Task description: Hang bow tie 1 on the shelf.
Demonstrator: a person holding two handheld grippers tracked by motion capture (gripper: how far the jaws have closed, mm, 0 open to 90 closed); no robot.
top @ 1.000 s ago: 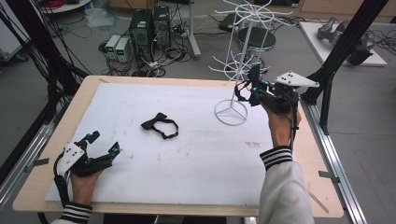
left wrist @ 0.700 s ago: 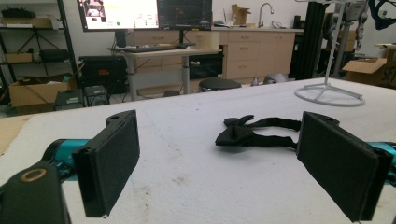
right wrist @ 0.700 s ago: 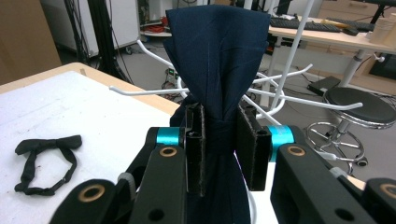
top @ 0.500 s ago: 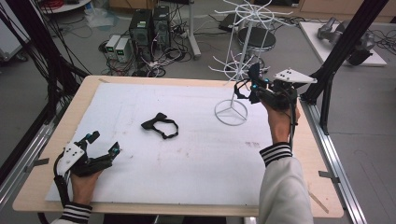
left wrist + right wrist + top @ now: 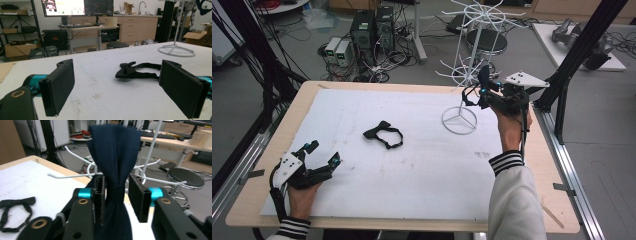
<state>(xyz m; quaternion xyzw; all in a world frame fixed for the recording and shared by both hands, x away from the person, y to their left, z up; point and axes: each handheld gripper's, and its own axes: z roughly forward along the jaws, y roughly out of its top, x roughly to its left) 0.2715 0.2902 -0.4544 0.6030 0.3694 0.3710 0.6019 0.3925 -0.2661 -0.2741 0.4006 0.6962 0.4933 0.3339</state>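
Right gripper view is showing a dark navy bow tie (image 5: 113,165) standing upright between the jaws of the right gripper (image 5: 116,197), its knotted middle band level with the pads. One pad (image 5: 99,195) is lying against the band; the other pad (image 5: 137,196) is standing off with a gap, so the jaws have just been opening and the grip is loosened, with the tie between them. Cloth is looking smooth, matte, fanning wide above the knot and hanging below.

High view is placing this gripper (image 5: 484,92) raised at the far right of the table, just beside the white wire display rack (image 5: 467,75), whose round base (image 5: 459,120) is sitting on the white sheet. The navy tie (image 5: 483,76) is reading there as a small dark shape among the rack's lower arms; whether it is hooked on one I cannot tell.

A second, black bow tie (image 5: 383,135) with its strap is lying flat mid-sheet. The left gripper (image 5: 319,155) is resting near the table's near left corner, jaws spread wide, nothing between them.

Surface: white sheet (image 5: 412,175), lightly smudged, on a pale wooden table (image 5: 552,200). Beyond: computer towers (image 5: 372,25), tangled cables, a black stool (image 5: 484,42), grey floor.
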